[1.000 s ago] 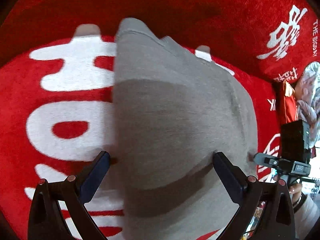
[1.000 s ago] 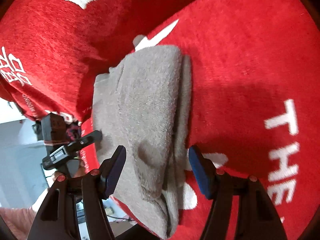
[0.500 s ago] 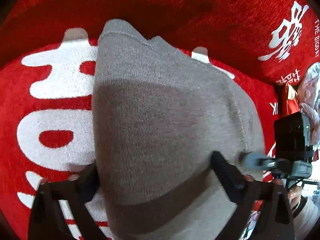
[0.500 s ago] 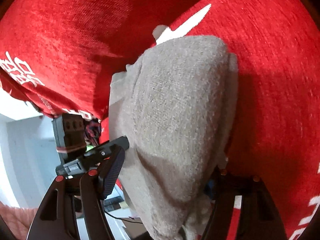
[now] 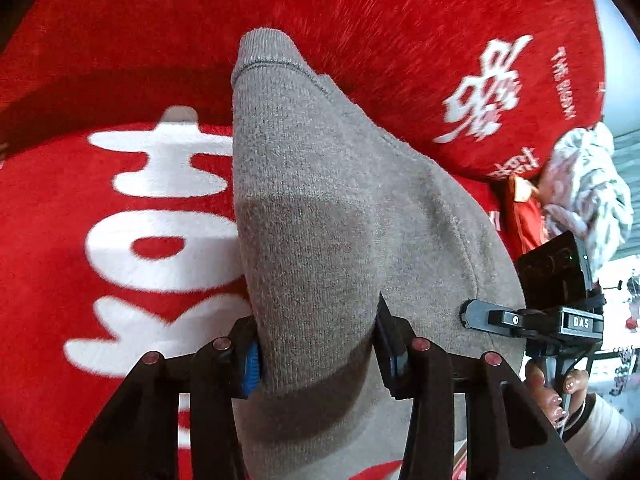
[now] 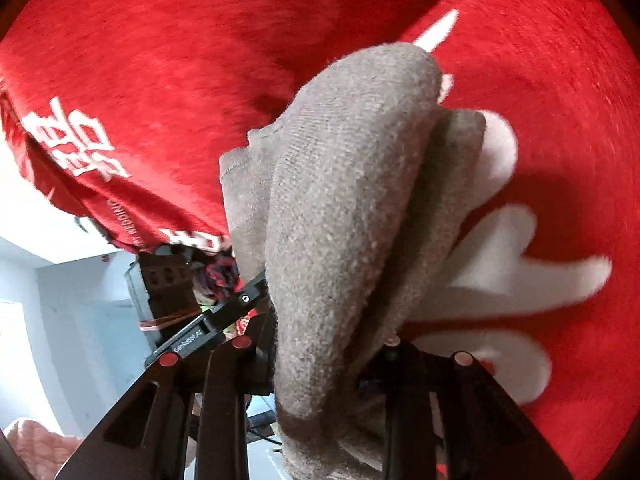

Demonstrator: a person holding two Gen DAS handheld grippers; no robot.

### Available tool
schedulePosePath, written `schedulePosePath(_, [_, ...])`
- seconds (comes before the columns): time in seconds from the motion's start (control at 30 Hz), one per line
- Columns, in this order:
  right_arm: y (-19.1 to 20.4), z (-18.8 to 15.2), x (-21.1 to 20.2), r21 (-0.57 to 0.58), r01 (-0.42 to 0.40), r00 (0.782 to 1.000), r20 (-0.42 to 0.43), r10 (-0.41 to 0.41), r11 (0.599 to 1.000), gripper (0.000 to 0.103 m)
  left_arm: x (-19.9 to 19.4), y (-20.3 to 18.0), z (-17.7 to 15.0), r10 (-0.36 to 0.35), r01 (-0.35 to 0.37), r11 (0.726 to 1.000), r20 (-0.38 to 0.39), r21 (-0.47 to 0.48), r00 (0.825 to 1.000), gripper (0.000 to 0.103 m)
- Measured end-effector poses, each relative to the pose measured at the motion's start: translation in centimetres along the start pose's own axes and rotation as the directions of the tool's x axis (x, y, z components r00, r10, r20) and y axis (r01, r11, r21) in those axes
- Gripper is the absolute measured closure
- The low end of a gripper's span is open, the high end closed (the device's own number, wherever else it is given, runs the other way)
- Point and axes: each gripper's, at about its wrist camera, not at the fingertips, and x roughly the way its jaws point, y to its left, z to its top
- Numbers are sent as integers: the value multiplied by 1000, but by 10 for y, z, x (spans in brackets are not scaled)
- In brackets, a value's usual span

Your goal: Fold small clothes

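Nearest to my left camera, the left gripper has its jaws closing on the sock, both blue-edged pads already pressed into the grey knit at its near end. On my right camera the right gripper is closing too, with the same sock bunched between its fingers and the cloth squeezed hard from either side — I read both as clamped on it.

I count one garment, gripped by two grippers. In the left view its long axis runs from 6 o'clock, at the jaws, up toward 11 o'clock, where the ribbed cuff stands as the far tip. In the right view it runs from 6 o'clock toward 1 o'clock and shows two thick folds side by side, with a hemmed edge peeking out at 9 o'clock.

At 3 o'clock of the left view I can see the right gripper's body and a hand on its handle.

Beyond lies one red blanket with large white lettering, spread under the sock and rising behind it. Farthest off in the left view, at 2 o'clock, sits a grey-and-white patterned bundle — what it is I cannot tell.
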Motion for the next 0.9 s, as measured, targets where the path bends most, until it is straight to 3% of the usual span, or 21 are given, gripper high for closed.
schedulePosePath(0.27, [51,-54,25,-28,-35,999,-30,34,999,73,-78,29,-42,51,-51,998,17,40,999,56])
schedulePosePath(0.6, [61,-89,112,-22,-46,991,-124,43,999,73,-106,112,-92,143,-142,988,8,-58,990,56])
schedulePosePath(0.7, [58,-86,137,-67,33,988,-152,-43,997,73,-84,135,-101,185,-186,977,-24,-106,983,56])
schedulePosePath(0.77, [56,-81,155,-101,164,971,-157,-179,981,69,-75,151,-108,259,-264,956,-51,-130,964,56])
schedulePosePath(0.8, [54,-78,159,-131,271,947,-139,-289,954,68,-76,155,-111,242,-246,959,-40,-141,969,56])
schedulePosePath(0.83, [54,-75,159,-150,333,929,-115,-351,931,60,-80,158,-113,227,-228,960,-23,-162,974,54])
schedulePosePath(0.9, [55,-72,152,-175,420,898,-64,-436,891,57,-85,157,-115,270,-269,951,-12,-155,963,50])
